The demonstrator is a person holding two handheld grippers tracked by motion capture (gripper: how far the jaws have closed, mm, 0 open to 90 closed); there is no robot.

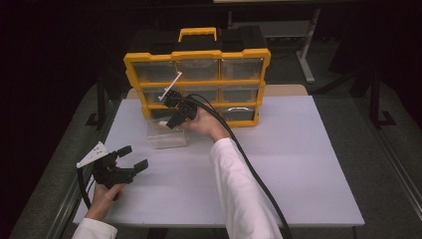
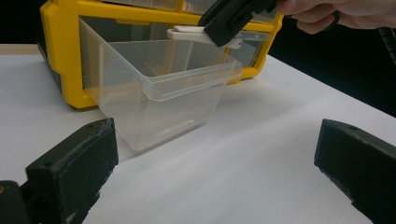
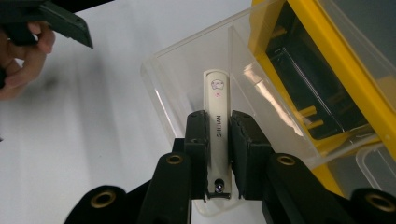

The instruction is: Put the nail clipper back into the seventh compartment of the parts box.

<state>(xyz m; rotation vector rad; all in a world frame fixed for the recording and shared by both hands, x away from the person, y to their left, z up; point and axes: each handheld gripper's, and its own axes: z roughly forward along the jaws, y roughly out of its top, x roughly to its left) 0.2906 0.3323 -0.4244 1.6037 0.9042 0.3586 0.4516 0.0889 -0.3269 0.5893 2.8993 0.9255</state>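
My right gripper (image 1: 172,121) is shut on a slim white nail clipper (image 3: 217,95) with small print on it, which it holds just above a clear plastic drawer bin (image 1: 166,134). The bin stands on the white table, right in front of a yellow organizer (image 1: 198,55). In the left gripper view the clipper (image 2: 186,33) pokes out of the right gripper (image 2: 229,17) over the bin's (image 2: 161,95) far rim. My left gripper (image 1: 133,157) rests low at the table's left, open, nothing between its fingers (image 2: 74,163).
The organizer has three rows of clear drawers and a handle on top; its bottom-left slot (image 3: 306,86) stands dark and open behind the bin. The table's front edge (image 1: 219,221) is near the person's white sleeves. A black cable (image 1: 249,164) trails from the right gripper.
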